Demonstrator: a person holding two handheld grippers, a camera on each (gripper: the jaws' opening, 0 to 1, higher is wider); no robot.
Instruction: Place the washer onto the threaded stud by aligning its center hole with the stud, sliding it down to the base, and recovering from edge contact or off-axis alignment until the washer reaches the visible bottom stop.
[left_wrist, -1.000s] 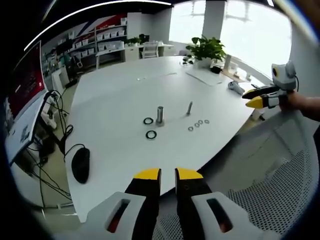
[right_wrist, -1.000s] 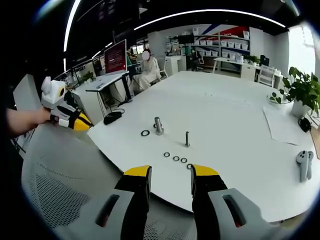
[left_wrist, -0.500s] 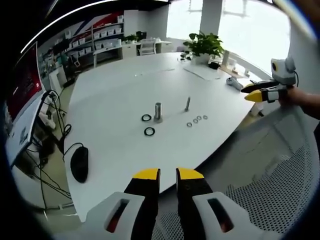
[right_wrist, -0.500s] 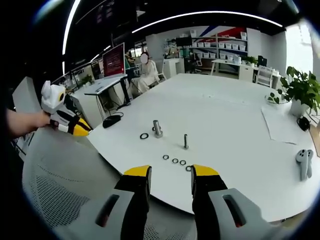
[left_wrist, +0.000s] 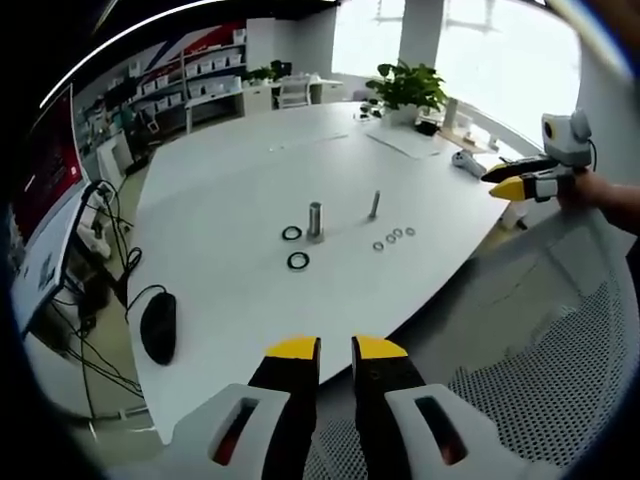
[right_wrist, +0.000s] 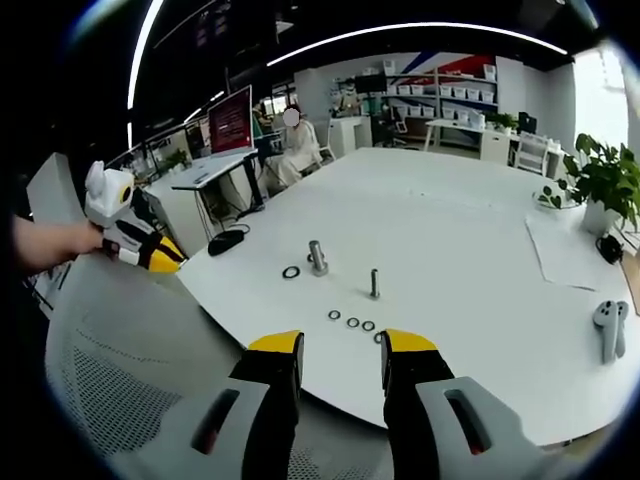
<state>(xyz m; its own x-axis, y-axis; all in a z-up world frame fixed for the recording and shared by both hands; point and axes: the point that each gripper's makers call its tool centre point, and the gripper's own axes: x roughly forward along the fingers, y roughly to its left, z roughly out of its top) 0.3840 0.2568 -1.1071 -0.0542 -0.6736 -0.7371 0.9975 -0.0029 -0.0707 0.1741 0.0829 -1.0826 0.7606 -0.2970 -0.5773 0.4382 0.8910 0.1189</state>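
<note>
I see both units off the worktop (left_wrist: 220, 200) edge: left hand-held gripper (left_wrist: 335, 348) nearly closed, right hand-held gripper (right_wrist: 340, 342) parted, both empty. Washers (right_wrist: 352, 322) lie in a row just beside the threaded stud (right_wrist: 374, 283).

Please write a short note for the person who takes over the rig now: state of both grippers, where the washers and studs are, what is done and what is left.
Left gripper: empty, jaws nearly closed, held off the table edge.
Right gripper: empty, jaws open, also short of the table.
On the white table: thick stud with a large washer beside it, a second large washer nearer the left gripper, thin stud with a row of small washers in front.
Done: nothing; no washer is picked up or on a stud.
Left: pick up a washer, line up its hole with the stud, slide it down to the base.
</note>
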